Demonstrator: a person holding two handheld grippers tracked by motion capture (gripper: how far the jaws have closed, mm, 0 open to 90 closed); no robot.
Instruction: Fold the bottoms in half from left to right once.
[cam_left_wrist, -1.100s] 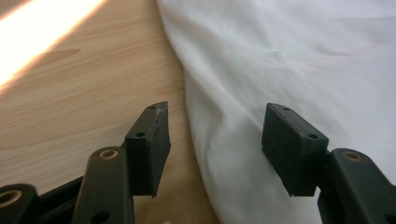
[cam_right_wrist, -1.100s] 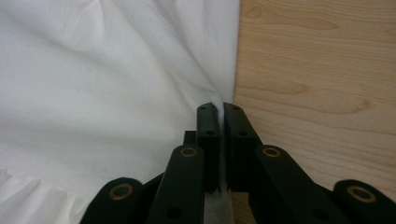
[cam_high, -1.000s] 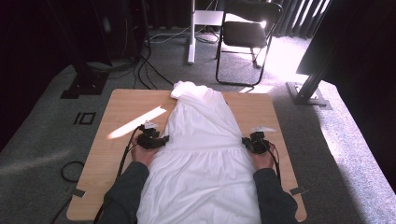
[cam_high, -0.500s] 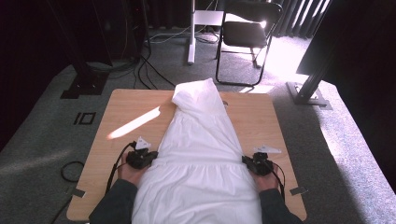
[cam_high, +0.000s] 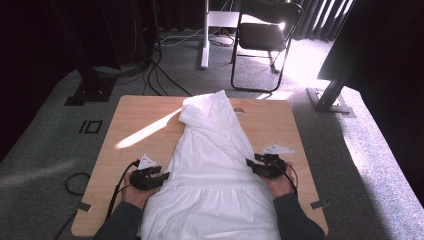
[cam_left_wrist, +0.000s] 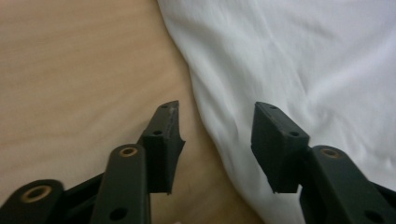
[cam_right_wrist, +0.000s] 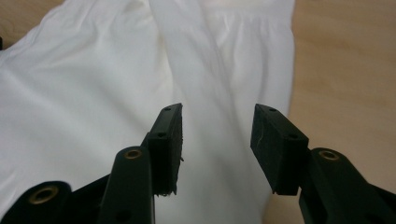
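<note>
White cotton dress (cam_high: 212, 175) lies lengthwise down the middle of the pale wooden counter (cam_high: 145, 112). Left gripper (cam_high: 162, 176) and right gripper (cam_high: 251, 164) flank its sides, fingers just parted and released, nothing clamped, the cloth's edges beneath them.

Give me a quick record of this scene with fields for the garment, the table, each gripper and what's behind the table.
garment: white dress spread flat lengthwise, narrow end far from the person, wide hem at the near edge
surface: wooden table with a streak of sunlight
left gripper: at the dress's left edge, jaws just opened, nothing pinched
right gripper: at the dress's right edge, jaws just opened, above the cloth
background: black folding chair on grey carpet
</note>
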